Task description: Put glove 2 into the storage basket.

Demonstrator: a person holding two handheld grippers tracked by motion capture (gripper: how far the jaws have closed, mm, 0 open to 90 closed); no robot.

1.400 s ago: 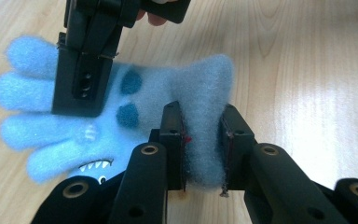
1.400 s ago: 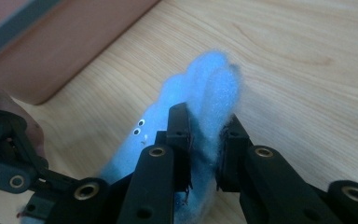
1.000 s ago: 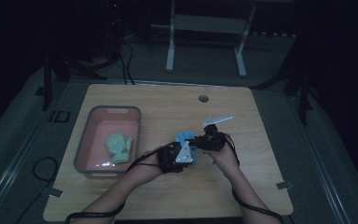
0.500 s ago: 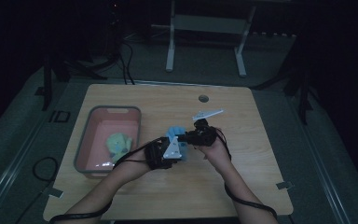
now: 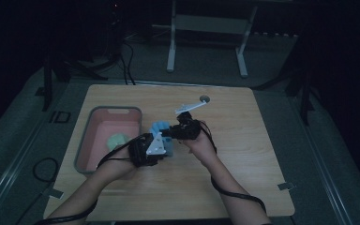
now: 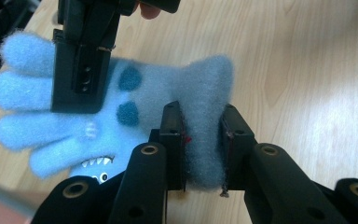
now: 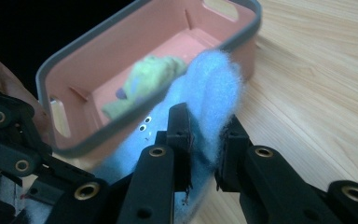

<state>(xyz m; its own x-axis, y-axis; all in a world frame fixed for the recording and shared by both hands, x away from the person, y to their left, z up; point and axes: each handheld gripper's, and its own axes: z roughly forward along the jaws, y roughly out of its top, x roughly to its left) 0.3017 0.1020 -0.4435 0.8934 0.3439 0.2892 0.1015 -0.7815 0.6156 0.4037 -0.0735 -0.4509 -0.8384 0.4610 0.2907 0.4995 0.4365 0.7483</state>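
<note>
While the left tongs point(image 6: 203, 140) are pinching the cuff of the blue glove point(image 6: 135, 107), the right tongs point(image 7: 206, 142) are pinching its far, fingered end, so it is hanging between them above the surface point(image 5: 243, 140), beside the pink bin point(image 5: 93, 123) holding a green glove point(image 7: 144, 81).

On the wooden table point(image 5: 243, 164), the left gripper point(image 5: 161, 146) and right gripper point(image 5: 168, 133) hold a blue glove point(image 5: 161, 129) between them, at three o'clock of the pink bin point(image 5: 85, 140) containing a green item point(image 5: 117, 140).
</note>
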